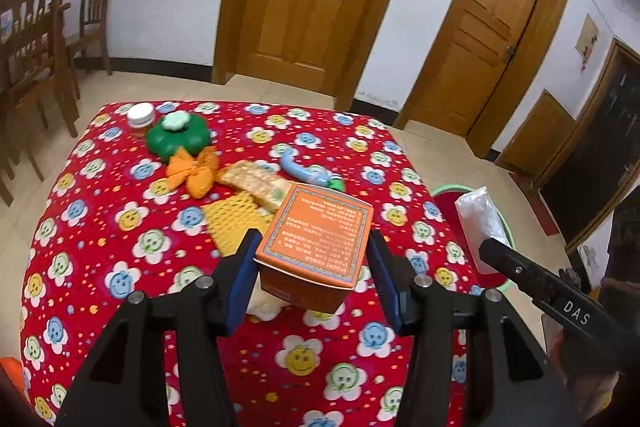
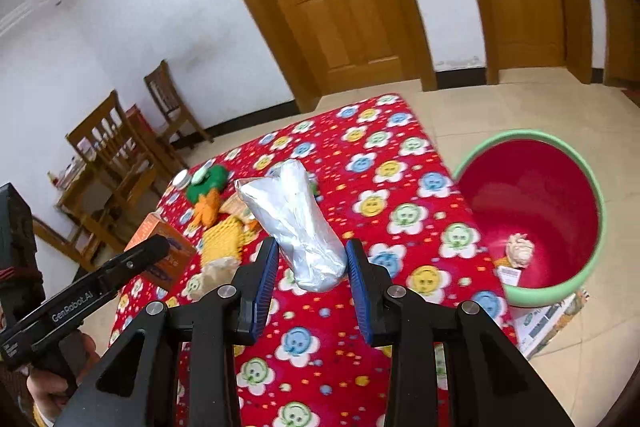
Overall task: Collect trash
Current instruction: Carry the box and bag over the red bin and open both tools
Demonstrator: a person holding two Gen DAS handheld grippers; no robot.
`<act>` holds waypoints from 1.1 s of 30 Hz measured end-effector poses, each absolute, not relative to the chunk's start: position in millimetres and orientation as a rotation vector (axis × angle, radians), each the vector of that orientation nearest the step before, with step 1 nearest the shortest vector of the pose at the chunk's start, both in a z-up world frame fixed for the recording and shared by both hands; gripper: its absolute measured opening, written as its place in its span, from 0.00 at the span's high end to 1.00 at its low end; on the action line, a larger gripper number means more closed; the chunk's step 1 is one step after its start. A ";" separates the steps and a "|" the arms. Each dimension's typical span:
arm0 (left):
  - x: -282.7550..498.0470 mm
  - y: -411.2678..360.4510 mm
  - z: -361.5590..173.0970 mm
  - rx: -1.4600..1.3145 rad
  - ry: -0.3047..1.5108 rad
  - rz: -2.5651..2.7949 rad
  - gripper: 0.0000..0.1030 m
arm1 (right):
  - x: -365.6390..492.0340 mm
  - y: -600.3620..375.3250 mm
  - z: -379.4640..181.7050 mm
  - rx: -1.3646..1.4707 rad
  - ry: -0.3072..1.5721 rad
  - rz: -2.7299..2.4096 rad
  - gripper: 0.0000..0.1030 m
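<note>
My left gripper (image 1: 314, 241) is shut on an orange printed box (image 1: 316, 227) and holds it above the red flowered tablecloth (image 1: 120, 267). My right gripper (image 2: 313, 249) is shut on the lower end of a crinkled silver foil packet (image 2: 296, 219), which sticks up and away from the fingers. To the right, on the floor beside the table, stands a red bin with a green rim (image 2: 532, 135). It holds a crumpled paper ball (image 2: 519, 249). In the left wrist view the silver packet (image 1: 478, 223) shows over the bin's rim (image 1: 450, 189).
On the cloth lie a green flower-shaped object (image 1: 178, 137), an orange bow-like wrapper (image 1: 196, 173), a yellow foam net (image 1: 232, 219), a snack packet (image 1: 256, 183), a blue tube (image 1: 308, 171), a white-lidded jar (image 1: 141, 115) and a crumpled tissue (image 1: 266, 303). Wooden chairs (image 1: 36, 39) stand left.
</note>
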State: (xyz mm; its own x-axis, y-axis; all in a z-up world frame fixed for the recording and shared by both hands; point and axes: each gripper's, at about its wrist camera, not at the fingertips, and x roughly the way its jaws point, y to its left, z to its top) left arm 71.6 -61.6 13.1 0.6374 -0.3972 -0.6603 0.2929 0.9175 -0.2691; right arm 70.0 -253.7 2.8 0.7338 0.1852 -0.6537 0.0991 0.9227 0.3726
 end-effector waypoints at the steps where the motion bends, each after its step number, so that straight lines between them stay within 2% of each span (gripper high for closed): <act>1: 71.4 -65.3 13.9 -0.137 0.789 -0.406 0.48 | 68.1 -257.7 3.2 0.408 0.747 0.039 0.66; 17: 78.1 -136.1 24.1 -0.061 0.778 -0.540 0.48 | 44.3 -325.6 1.7 0.467 0.704 -0.159 0.66; 33: 96.7 -203.3 2.5 -0.015 0.830 -0.630 0.48 | 40.3 -385.8 -35.6 0.531 0.755 -0.308 0.66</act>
State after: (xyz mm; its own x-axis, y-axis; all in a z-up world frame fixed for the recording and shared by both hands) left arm 96.7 -203.3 2.5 0.5039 -0.5280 -0.6835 0.5164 0.8186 -0.2516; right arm 40.3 -385.8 -35.6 0.6928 -0.0763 -0.7170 0.4469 0.8258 0.3440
